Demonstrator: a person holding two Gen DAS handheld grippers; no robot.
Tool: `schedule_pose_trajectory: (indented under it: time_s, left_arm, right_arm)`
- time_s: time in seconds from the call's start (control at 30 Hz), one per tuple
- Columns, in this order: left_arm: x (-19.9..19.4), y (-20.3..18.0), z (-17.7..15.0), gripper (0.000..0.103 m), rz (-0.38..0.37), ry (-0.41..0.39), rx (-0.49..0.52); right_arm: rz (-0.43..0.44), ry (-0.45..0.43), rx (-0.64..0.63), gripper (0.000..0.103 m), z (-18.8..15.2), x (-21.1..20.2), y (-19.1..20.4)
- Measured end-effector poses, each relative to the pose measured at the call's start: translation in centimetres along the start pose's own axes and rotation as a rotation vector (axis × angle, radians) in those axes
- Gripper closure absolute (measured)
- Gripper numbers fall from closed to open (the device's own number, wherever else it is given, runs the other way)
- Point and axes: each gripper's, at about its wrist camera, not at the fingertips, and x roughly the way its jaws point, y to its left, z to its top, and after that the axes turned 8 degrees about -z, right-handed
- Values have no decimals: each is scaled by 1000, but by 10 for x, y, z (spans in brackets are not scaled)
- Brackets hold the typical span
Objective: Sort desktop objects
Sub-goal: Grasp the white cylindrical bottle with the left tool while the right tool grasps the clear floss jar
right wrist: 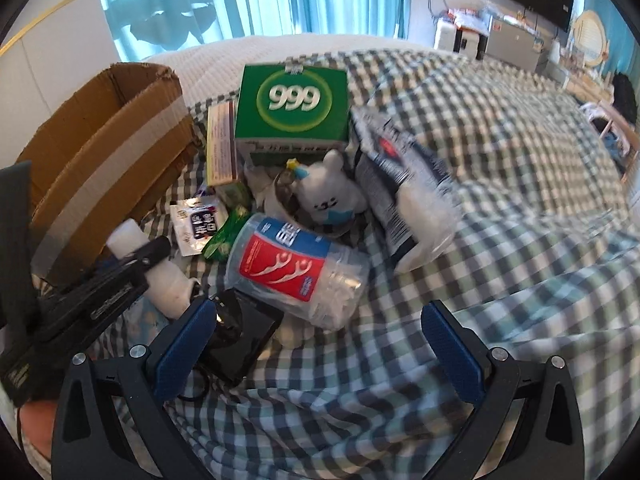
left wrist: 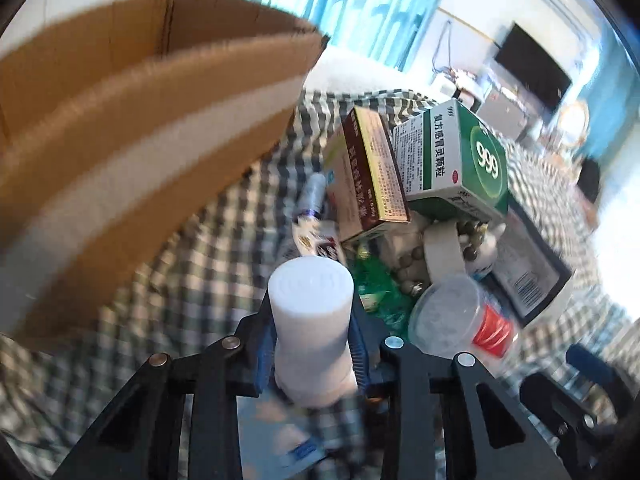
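The left gripper [left wrist: 312, 344] clamps a smooth white plastic bottle [left wrist: 312, 312] upright between its blue pads, lifted just beside the taped cardboard box [left wrist: 132, 152]. The right gripper [right wrist: 320, 344] hangs wide open and empty over the checked bedspread [right wrist: 460, 240], close to a clear cylindrical floss-pick tub [right wrist: 296, 268]

The green box [right wrist: 291, 110] is showing "999" in white inside a ring on its face, with Chinese characters running along its white side [left wrist: 448, 148]. Print on the red-and-gold box [left wrist: 370, 176] is probably Chinese, too blurred to read.
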Motion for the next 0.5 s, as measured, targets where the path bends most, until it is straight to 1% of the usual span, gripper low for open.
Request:
schedule_pose_trajectory:
  time_s: [0.03,0.1,0.17,0.27,0.33,0.37,0.43,0.5]
  left_arm:
    - [-4,1,0,71,-2,-6,0]
    - [-9,8,-2,71,-24,1,-38]
    - [-6,13,-5,71,-28,-6,-67]
    - [-17,27,-8,71,-14,-34,-66]
    - [-24,29,-10,71,1,-53,-58]
    - [-15,14,0,71,4,-50,-56]
    - [-10,15,0,71,1,-43,-66]
    - [-3,16,1,71,0,-32,-71]
  right_arm:
    - [11,9,15,0,0,3,0]
    - [27,24,45,0,2,10,0]
    - [26,21,71,0,5,15,0]
    - [18,26,98,0,11,24,4]
    - [31,34,110,0,15,30,6]
    - [39,40,116,0,17,34,9]
    - [36,58,118,0,19,41,13]
    - [15,84,121,0,20,51,16]
